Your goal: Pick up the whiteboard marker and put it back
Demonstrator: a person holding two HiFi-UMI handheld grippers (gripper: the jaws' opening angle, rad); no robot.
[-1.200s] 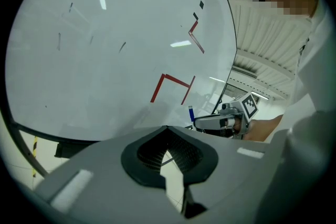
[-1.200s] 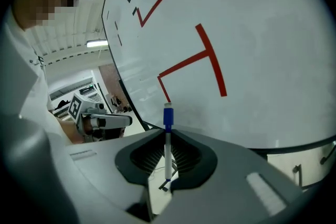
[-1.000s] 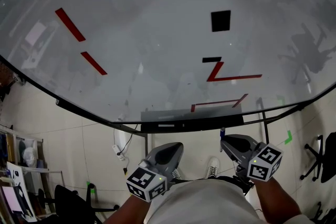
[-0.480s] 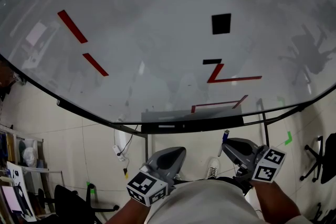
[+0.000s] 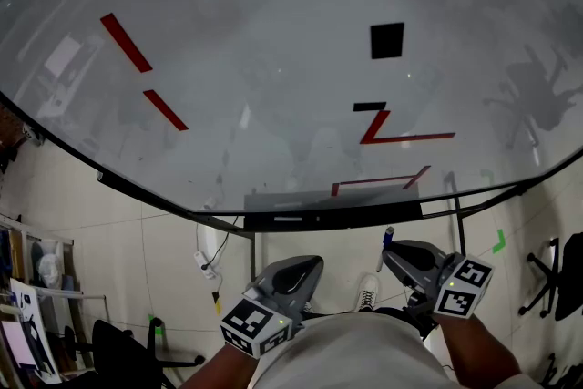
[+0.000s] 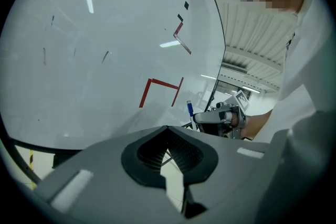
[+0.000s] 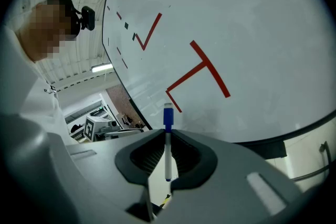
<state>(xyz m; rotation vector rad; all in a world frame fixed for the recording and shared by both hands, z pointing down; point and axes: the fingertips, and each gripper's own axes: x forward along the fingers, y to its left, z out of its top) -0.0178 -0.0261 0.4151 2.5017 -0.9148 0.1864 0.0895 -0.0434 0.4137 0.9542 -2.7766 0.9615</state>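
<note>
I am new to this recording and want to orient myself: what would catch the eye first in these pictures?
The large whiteboard fills the head view, with red strokes and a black square on it. Below its edge, the right hand-held gripper is shut on a whiteboard marker, whose blue cap points toward the board. The left hand-held gripper holds nothing.
</note>
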